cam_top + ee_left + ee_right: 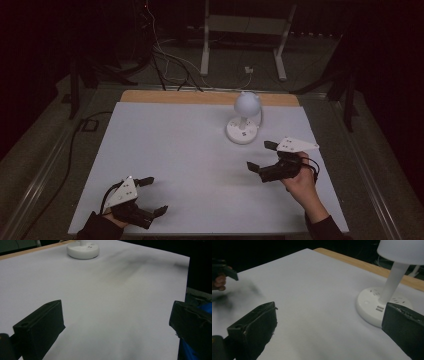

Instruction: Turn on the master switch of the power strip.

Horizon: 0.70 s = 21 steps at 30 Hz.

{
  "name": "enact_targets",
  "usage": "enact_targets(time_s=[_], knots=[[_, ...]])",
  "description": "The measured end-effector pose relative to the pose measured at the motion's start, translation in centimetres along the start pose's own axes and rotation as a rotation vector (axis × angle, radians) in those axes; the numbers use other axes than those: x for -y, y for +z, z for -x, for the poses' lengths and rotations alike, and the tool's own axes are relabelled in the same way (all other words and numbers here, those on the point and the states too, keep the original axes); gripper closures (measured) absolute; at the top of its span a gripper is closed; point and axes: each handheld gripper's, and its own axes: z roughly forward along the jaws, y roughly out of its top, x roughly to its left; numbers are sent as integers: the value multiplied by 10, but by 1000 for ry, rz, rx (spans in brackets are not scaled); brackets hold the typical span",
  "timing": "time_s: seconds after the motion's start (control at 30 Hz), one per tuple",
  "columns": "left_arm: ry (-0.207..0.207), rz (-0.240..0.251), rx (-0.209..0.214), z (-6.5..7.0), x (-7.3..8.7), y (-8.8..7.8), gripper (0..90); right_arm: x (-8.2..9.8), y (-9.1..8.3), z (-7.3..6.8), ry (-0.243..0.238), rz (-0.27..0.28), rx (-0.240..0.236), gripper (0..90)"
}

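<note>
A small white desk lamp (244, 118) with a round base and a dome shade stands on the white table top (190, 150), toward the back right. My right gripper (262, 155) hovers open just in front of the lamp, to its right, jaws wide apart and empty. In the right gripper view the lamp's base (374, 305) sits close ahead, beside the right jaw. My left gripper (153, 196) rests open near the table's front left corner, holding nothing. From the left gripper view the lamp base (83, 250) lies far off at the top.
A wooden strip (210, 97) runs along the table's far edge. Behind it on the dark floor are white cables (170, 55) and a white metal stand (245, 35). The table's right edge (325, 165) lies close to my right hand.
</note>
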Motion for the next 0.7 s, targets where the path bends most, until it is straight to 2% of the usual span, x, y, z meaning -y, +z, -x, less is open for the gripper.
enact_targets(time_s=[0.43,0.7], knots=[[1,-3,0,0,0,0,2,-14,13,16,6,10,21,0],[1,-4,1,0,0,0,2,-17,25,26,16,5,37,0]])
